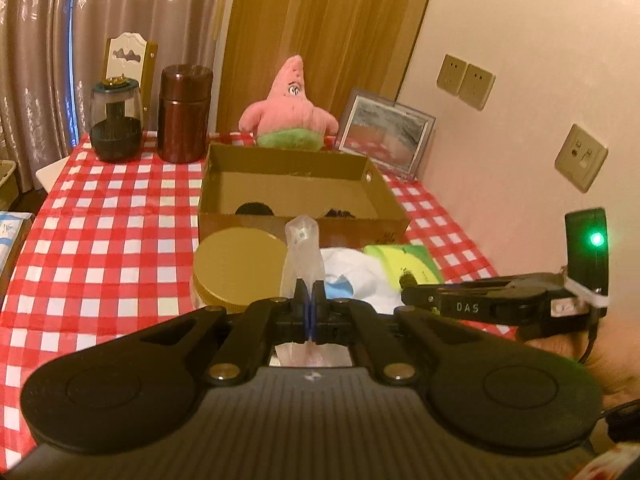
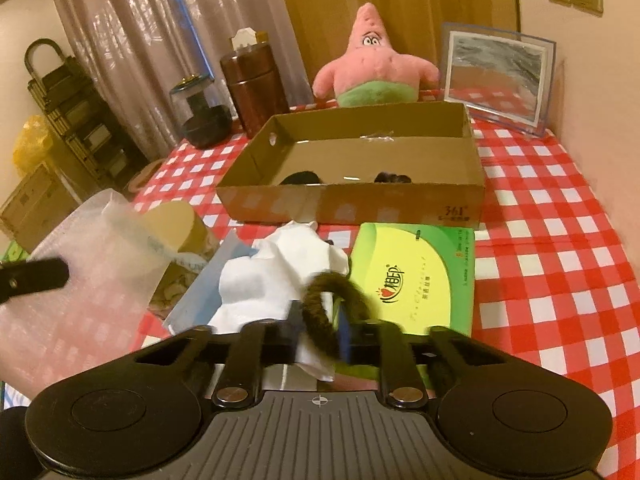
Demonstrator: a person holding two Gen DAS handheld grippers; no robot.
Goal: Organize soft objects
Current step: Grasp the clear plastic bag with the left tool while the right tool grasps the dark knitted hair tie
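Note:
My left gripper [image 1: 308, 294] is shut on a fold of clear bubble wrap [image 1: 302, 252], which stands up between its pads. In the right wrist view the same bubble wrap [image 2: 100, 264] hangs as a wide sheet at the left, beside a left gripper finger [image 2: 32, 280]. My right gripper [image 2: 320, 324] is shut on a brown furry hair tie [image 2: 336, 292], above a crumpled white cloth [image 2: 280, 276] and a green tissue pack [image 2: 416, 280]. An open cardboard box [image 2: 352, 204] lies behind them, with two dark items [image 2: 300, 178] inside. A pink starfish plush [image 2: 374, 64] stands behind the box.
A gold-lidded jar [image 1: 240, 268] stands left of the cloth. A brown canister [image 1: 184, 116], a dark glass jar [image 1: 116, 124] and a framed picture [image 1: 386, 132] line the back of the red checked tablecloth [image 1: 112, 208]. A wall runs close on the right.

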